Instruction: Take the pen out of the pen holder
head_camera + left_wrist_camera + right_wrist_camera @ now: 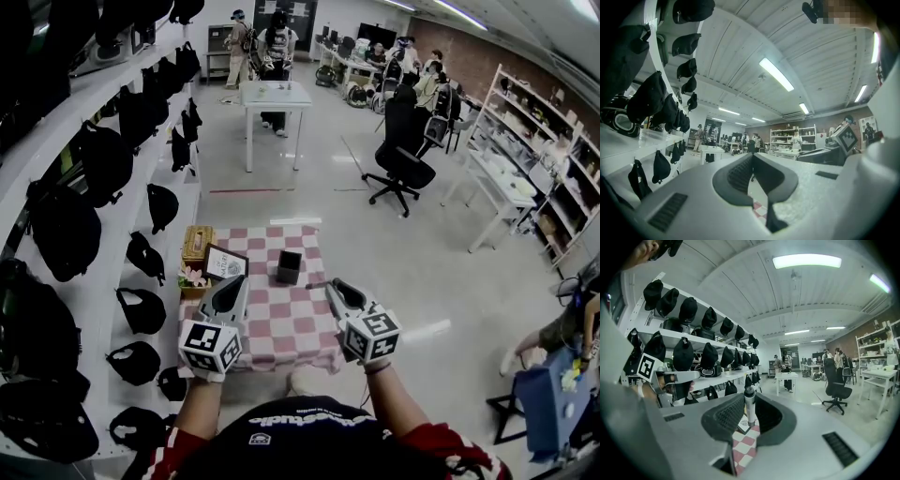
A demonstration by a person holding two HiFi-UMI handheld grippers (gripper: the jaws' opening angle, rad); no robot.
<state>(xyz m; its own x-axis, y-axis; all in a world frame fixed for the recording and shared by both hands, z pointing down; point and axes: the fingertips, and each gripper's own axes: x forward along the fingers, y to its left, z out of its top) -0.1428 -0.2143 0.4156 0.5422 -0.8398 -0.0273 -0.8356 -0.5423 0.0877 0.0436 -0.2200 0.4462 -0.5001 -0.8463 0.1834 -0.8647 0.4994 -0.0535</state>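
Observation:
A black square pen holder (289,267) stands on the far middle of the small table with a pink-and-white checked cloth (291,323). My right gripper (330,285) hovers over the cloth just right of and nearer than the holder, shut on a slim pen (316,285) whose end pokes out leftward from the jaws. In the right gripper view the pen (749,405) stands upright, pinched between the ribbed pads of the right gripper (749,414). My left gripper (232,284) hangs over the table's left side, shut with nothing in it; its pads (740,171) meet at the tip.
A wooden box (198,242), a small framed picture (225,262) and flowers (192,277) sit at the table's left edge. Shelves of black caps (103,169) run along the left. A black office chair (401,155) and a white table (274,98) stand farther off, with people beyond.

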